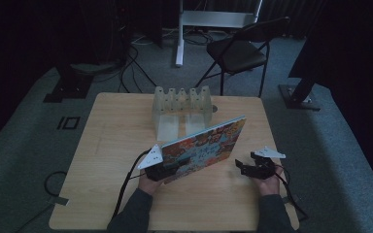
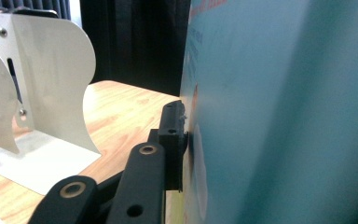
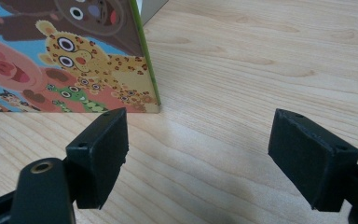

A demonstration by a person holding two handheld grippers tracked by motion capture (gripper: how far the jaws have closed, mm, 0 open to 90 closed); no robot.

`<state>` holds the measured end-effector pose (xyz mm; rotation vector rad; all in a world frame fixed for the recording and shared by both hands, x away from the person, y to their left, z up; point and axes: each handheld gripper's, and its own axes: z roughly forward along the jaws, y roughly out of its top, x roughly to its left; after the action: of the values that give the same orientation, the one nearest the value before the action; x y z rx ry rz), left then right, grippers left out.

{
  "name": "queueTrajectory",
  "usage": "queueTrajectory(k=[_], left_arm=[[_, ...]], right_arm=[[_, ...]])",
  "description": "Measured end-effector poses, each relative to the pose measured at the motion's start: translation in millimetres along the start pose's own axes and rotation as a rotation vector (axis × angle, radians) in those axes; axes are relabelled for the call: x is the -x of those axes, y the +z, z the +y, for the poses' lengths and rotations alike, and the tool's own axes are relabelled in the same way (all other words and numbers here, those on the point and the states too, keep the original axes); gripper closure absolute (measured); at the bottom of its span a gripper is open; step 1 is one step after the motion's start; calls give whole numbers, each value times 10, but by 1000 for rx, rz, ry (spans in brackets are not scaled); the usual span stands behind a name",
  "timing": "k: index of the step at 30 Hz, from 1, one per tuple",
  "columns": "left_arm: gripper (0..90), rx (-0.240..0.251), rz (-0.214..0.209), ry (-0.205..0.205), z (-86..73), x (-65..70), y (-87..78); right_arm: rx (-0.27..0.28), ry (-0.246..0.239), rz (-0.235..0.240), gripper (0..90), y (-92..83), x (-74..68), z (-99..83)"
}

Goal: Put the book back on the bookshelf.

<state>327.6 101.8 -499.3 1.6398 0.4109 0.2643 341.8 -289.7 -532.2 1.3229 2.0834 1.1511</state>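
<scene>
- On the wooden table (image 1: pixel 126 121), my left gripper (image 1: pixel 171 171) is clamped on the picture book (image 1: pixel 209 143), which stands tilted on its edge.
- My right gripper (image 3: pixel 198 154) has its jaws wide apart beside the book's corner, holding nothing.

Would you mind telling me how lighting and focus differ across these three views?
High view: dim and underexposed, with the picture book the one bright patch. Left gripper view: the book's cover sits so close it blurs, while the white rack stays fairly sharp. Right gripper view: evenly lit and crisp, soft shadows on the table.
</scene>
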Motion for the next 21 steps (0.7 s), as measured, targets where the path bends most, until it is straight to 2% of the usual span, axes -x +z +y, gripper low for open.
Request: queueTrajectory(k=[4,13,21], left_arm=[[773,2,8,-6,-5,-5,4],[790,-7,14,23,8,53,8],[800,-5,36,2,11,41,6]], right_arm=[[-2,-1,1,195,2,0,-2],[-5,-1,0,195,9,4,-6],[-12,12,-8,195,23,30,-29]])
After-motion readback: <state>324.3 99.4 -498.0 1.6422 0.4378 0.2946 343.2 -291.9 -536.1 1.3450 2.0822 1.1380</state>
